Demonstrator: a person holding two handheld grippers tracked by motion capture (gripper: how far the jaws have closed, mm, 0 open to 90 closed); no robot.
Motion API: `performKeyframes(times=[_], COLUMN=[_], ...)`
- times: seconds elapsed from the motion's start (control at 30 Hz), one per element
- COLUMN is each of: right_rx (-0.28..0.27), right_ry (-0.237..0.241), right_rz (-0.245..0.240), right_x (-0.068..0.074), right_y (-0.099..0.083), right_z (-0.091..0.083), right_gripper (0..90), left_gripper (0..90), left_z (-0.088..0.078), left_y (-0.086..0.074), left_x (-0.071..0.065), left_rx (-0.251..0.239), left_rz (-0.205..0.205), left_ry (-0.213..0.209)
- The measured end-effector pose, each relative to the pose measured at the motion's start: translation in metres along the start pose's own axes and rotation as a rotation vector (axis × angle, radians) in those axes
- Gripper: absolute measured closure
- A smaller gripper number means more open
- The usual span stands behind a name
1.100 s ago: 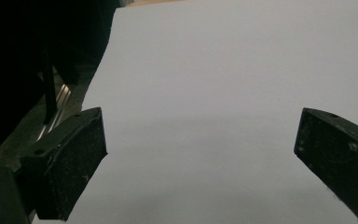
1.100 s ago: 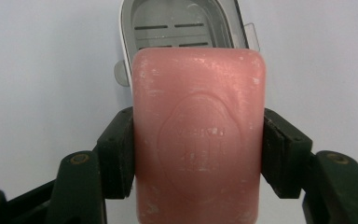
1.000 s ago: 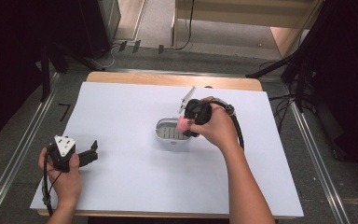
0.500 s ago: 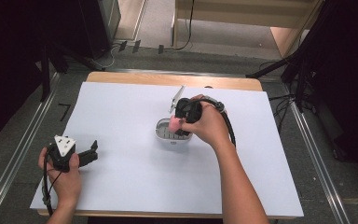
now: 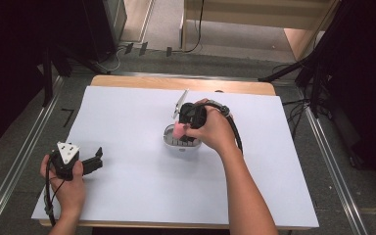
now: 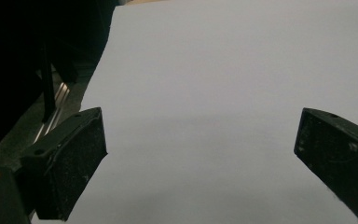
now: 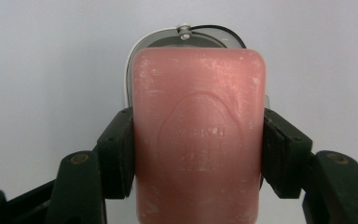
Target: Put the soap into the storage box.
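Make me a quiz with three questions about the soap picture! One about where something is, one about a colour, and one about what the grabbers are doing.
1. Where is the soap dish?
A. near the middle of the table
B. on the floor
C. beside the left gripper

2. What colour is the soap?
A. green
B. pink
C. blue

3. What is the right gripper doing?
A. resting open on the table
B. squeezing the soap
C. holding a spoon

Answers:
1. A, the high view shows the dish about mid-table, far from the left gripper.
2. B, the bar between the fingers is pink in the right gripper view.
3. B, both fingers press the soap's sides just above the dish, while the left gripper's fingers stand wide apart with nothing between them.
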State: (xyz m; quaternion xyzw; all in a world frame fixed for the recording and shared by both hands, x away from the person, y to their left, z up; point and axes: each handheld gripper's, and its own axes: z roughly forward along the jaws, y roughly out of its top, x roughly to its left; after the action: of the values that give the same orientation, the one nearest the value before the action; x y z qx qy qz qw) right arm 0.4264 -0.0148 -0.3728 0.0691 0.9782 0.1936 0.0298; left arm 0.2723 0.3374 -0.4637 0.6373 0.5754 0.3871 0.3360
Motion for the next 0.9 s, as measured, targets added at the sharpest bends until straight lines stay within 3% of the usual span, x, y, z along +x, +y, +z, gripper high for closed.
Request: performKeyframes(times=[0.9], right_rx=[0.031], right_ry=[0.02], right_rz=[-0.013], right_x=[-0.005], right_y=[0.002], right_z=[0.017], right_gripper=[38.6], left_gripper=[2.4], left_z=[0.0], left_y=[0.0], left_x=[0.001], left_rx=[0.0], left_rz=[-0.008], left_ry=[0.0])
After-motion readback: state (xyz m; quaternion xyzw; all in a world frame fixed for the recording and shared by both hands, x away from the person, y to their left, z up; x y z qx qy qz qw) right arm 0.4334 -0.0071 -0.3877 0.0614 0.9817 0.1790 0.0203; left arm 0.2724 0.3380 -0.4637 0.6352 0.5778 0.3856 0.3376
